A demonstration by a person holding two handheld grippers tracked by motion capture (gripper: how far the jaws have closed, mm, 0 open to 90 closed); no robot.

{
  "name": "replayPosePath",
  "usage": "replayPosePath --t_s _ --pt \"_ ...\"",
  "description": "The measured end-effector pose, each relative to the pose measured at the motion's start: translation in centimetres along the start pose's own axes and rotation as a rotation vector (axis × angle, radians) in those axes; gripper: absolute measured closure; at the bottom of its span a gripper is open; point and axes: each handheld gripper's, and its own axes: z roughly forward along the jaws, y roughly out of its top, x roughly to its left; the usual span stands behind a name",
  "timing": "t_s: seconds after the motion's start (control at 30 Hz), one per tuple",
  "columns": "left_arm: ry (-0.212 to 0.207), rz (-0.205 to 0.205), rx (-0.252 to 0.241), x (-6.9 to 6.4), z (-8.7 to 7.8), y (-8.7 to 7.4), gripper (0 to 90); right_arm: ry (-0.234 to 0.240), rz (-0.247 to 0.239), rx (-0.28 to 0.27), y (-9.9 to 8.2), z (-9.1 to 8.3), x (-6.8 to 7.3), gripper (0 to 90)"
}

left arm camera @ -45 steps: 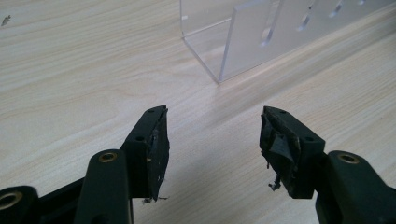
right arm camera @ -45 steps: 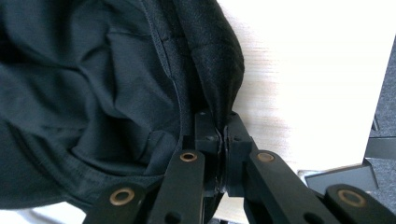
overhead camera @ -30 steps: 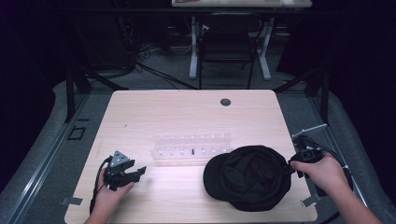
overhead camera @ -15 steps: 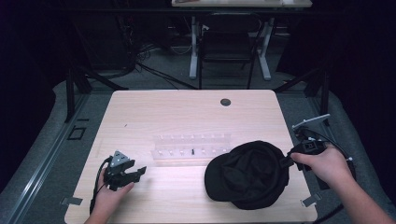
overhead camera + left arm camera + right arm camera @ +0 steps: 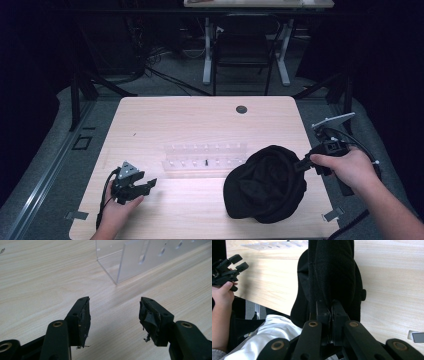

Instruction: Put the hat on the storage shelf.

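Pale wooden surface point(image 5: 200, 120), dark room behind. At four o'clock the black cap point(image 5: 265, 184) hangs from the right gripper point(image 5: 306, 164), jaws clamped on its edge, likely to lift it free. At eight o'clock the left gripper point(image 5: 145, 185) waits, jaws wide and empty, near the clear rack point(image 5: 205, 155).

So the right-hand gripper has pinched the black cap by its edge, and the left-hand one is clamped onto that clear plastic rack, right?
Not quite. The right gripper does pinch the black cap by its edge, but the left gripper is clamped on nothing. The left gripper view shows its jaws open over bare table, short of the clear plastic rack.
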Motion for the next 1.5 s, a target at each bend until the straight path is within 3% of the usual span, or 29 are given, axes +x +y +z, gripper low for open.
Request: replayPosePath --t_s 0.13,0.4,0.5,0.57,0.83,1.0,1.03,1.23,1.3,1.4,1.5 --pt "-0.003 -0.003 0.005 0.0 0.0 0.0 42.5 0.004 0.001 0.0 0.0 -0.2 0.5 87.7" --pt "-0.003 -0.002 0.005 0.0 0.1 0.0 42.5 0.063 -0.024 0.012 0.4 -1.5 2.4 87.7" --pt "-0.004 0.0 0.006 0.0 0.0 0.0 42.5 0.073 -0.039 -0.011 0.5 -2.3 3.8 87.8" --pt "-0.003 0.0 0.004 0.0 0.0 0.0 42.5 0.077 -0.039 -0.012 0.5 -2.4 3.9 87.8" --pt "-0.004 0.003 0.004 0.0 0.0 0.0 42.5 0.148 -0.051 -0.013 0.6 -3.6 5.2 87.8" --pt "-0.003 0.002 0.004 0.0 0.0 0.0 42.5 0.223 -0.011 -0.023 0.6 -4.4 5.2 87.9" --pt "-0.003 0.004 0.004 0.0 0.0 0.0 42.5 0.286 -0.027 -0.053 0.7 -4.7 4.9 87.8" --pt "0.002 0.007 0.003 -0.1 0.1 0.0 42.5 0.416 -0.031 -0.097 0.8 -5.4 4.8 87.8" --pt "0.002 0.005 0.002 -0.1 0.1 0.0 42.5 0.433 -0.029 -0.105 0.8 -5.5 4.8 87.8" --pt "0.002 0.005 0.001 -0.1 0.1 0.0 42.5 0.494 -0.051 -0.126 1.1 -5.6 5.3 87.8" --pt "0.003 0.004 0.0 -0.1 0.1 0.0 42.5 0.51 -0.062 -0.137 1.3 -5.6 5.7 87.8"
